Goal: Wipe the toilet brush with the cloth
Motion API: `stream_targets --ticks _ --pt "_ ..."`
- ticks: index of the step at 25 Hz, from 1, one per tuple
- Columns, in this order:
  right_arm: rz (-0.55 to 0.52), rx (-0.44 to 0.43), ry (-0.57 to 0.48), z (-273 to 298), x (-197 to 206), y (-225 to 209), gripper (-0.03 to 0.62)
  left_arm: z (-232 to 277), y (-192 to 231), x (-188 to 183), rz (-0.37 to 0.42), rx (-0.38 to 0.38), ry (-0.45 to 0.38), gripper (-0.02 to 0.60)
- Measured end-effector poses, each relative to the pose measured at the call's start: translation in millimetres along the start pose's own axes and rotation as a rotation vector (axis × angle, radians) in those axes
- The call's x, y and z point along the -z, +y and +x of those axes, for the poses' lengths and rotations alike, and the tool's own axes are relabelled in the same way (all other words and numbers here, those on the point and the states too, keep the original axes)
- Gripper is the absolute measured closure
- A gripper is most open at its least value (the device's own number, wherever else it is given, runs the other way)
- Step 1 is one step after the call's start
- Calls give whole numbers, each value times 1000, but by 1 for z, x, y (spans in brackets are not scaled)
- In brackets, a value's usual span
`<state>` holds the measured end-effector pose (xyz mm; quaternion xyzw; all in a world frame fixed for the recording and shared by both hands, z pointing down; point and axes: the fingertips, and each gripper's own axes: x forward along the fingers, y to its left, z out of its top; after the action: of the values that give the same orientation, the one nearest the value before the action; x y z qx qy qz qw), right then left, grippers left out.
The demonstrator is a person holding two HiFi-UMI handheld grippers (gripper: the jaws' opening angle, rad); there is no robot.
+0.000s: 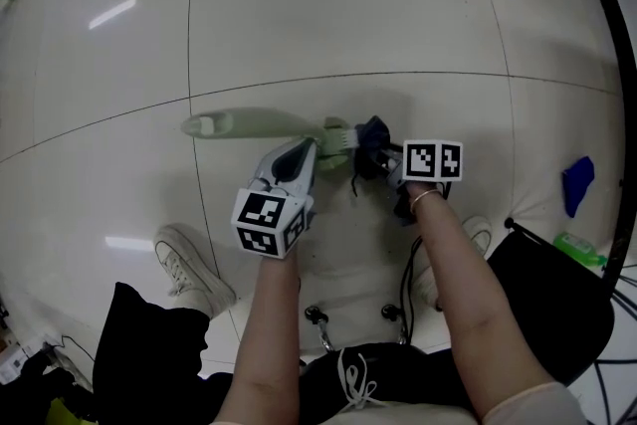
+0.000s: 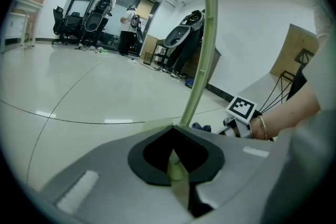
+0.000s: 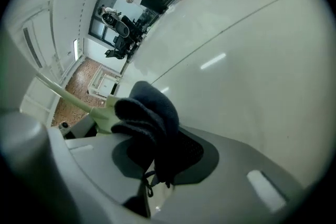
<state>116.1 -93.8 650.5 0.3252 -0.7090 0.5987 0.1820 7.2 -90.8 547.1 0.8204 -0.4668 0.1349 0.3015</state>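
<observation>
The left tongs [image 1: 305,154] hold the toilet brush [image 1: 249,122], left of the cloth [image 1: 374,127] in the right tongs [image 1: 379,162].

glossy pale tiled floor [image 1: 299,25]; blue rag [image 1: 577,182], green object [image 1: 579,248] lying at right; white shoe [image 1: 189,269] at left.

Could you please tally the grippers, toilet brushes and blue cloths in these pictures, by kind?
grippers: 2, the left gripper and the right gripper
toilet brush: 1
blue cloths: 2, the held cloth in the right gripper and what looks like a loose cloth
total: 5
</observation>
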Motion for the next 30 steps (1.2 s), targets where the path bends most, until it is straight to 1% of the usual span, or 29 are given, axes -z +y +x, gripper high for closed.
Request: stream_targets --ticks 3,5,7,8,10,12,14,16,18,19,22,24,27,28,30 --pt "63 -62 90 -8 36 1 516 2 2 -1 1 -24 0 575" --pt "71 -85 155 -17 61 2 516 1 3 -1 -1 -51 -7 575" --pt "71 -76 193 -27 79 -4 516 0 5 0 -21 -74 -18 575" --pt "77 -57 190 -33 81 -11 516 0 6 0 -33 -81 -24 575" --pt "94 -3 134 -45 71 -28 516 -1 7 0 -49 -89 -34 575" --pt "93 22 46 -52 45 -35 517 -2 7 0 -50 -94 -43 575" --pt "72 -10 -28 -50 15 -28 516 -1 7 -1 -44 -97 -49 575" --pt "36 -70 -47 -37 -10 -11 516 -1 7 -1 -36 -104 -51 575" --pt "-26 -127 -6 -18 -21 11 516 -2 6 -1 -30 -109 -52 575" --pt "-62 -139 22 -9 -23 19 516 -2 6 -1 -28 -110 -54 575" --pt "-146 -111 82 7 -24 25 516 -2 6 -2 -23 -109 -62 575" --pt "-127 -105 103 11 -19 20 516 -2 6 -3 -20 -115 -67 575" --pt "-25 -153 126 9 -2 15 516 -2 8 -3 -37 -128 -87 575" --pt "-14 -165 142 8 7 15 516 -3 9 -4 -46 -129 -94 575" --pt "-43 -185 204 3 30 15 516 -4 10 -4 -58 -126 -102 575"
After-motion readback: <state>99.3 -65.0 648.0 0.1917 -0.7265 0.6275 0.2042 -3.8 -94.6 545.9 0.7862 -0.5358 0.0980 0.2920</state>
